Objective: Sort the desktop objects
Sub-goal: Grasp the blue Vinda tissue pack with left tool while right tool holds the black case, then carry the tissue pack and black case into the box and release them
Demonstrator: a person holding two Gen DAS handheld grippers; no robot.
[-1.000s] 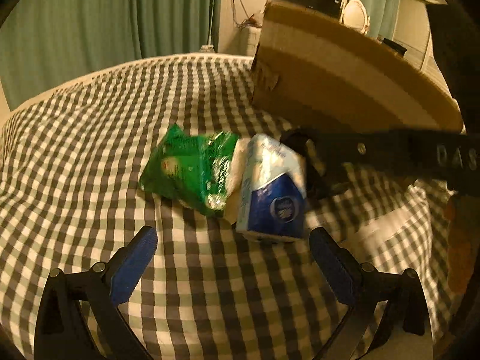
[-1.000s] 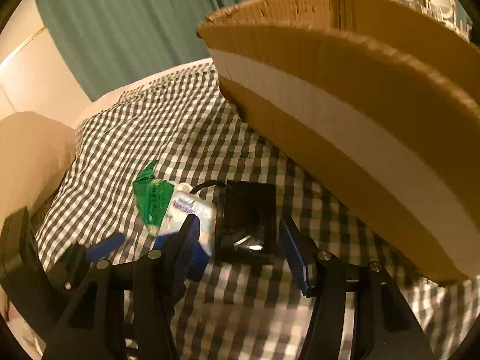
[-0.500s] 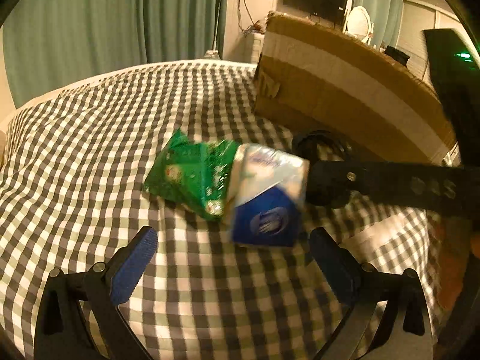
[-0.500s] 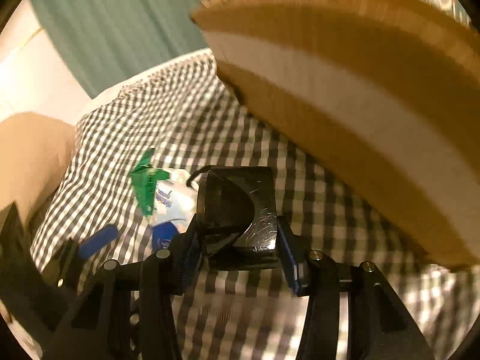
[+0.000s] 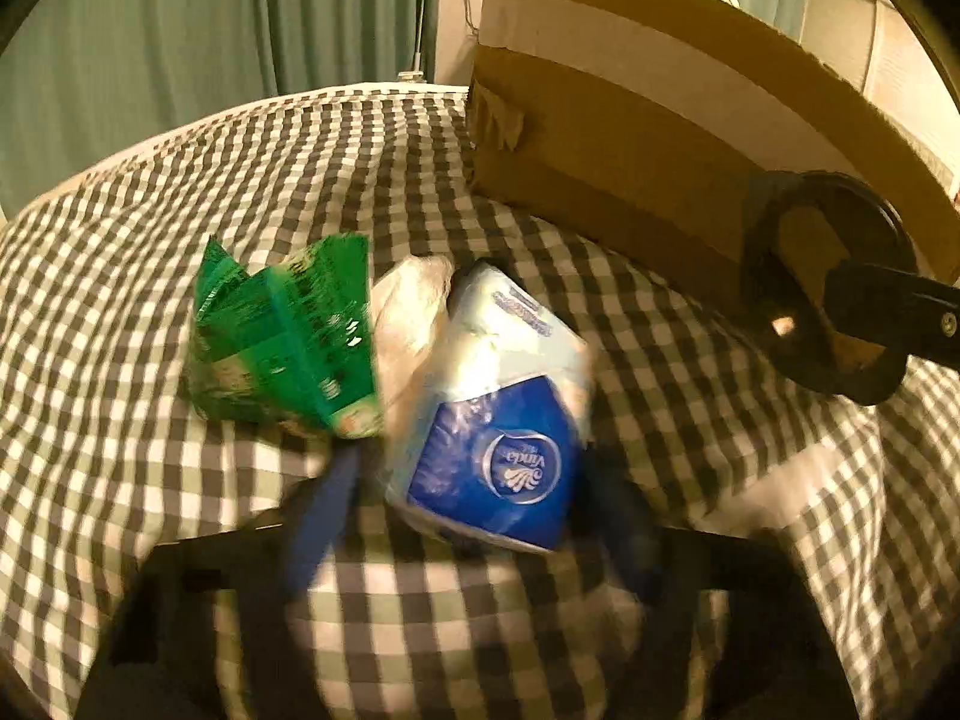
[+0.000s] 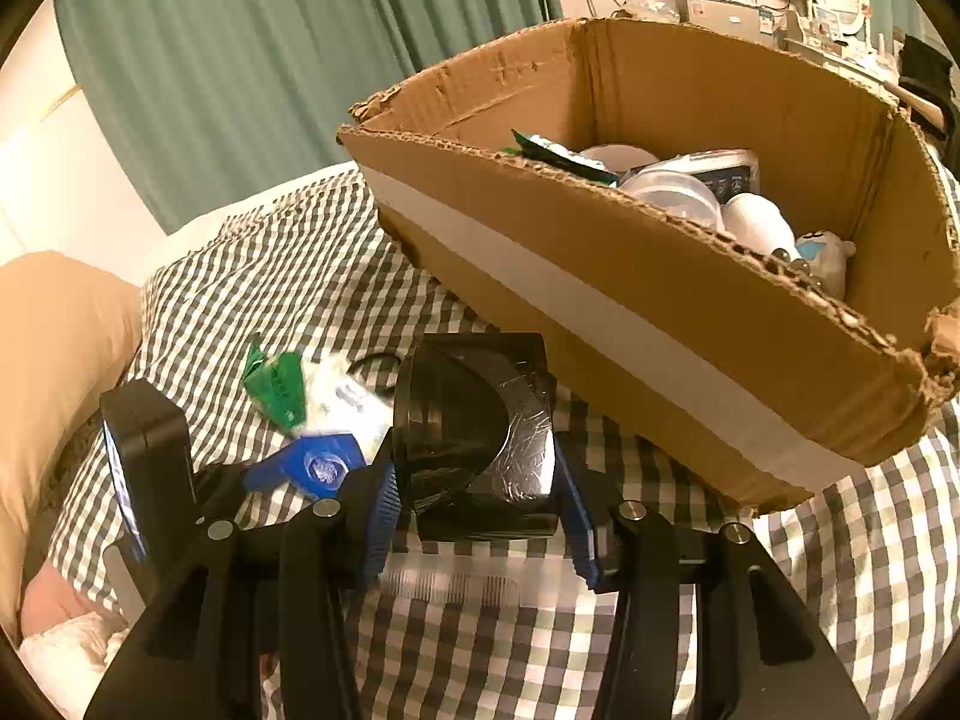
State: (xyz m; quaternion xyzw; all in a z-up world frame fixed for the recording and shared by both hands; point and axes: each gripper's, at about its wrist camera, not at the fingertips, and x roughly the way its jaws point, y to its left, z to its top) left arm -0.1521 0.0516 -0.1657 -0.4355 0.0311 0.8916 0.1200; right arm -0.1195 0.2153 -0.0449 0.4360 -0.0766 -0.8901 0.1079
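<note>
Now my right gripper is clamped on the black tape roll, raised just short of the cardboard box's near wall, while my left gripper has just been closing around the tissue pack mid-bedspread.

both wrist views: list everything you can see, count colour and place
tissue pack: one, blue and white, on the checked cloth, between the left tongs' blurred fingers
snack bag: one, green, on the cloth beside the tissue pack
black tape roll: one, black, clamped in the right tongs, lifted near the box
cardboard box: one, brown with a white tape band, open-topped, on the cloth
box contents: several, mostly white, plus a green wrapper; too jumbled to count
checked cloth: one, grey and white, under everything
curtain: green, behind
left tongs: black with blue pads, have just been closing around the tissue pack
right tongs: black, blue pads, gripping the tape roll
</note>
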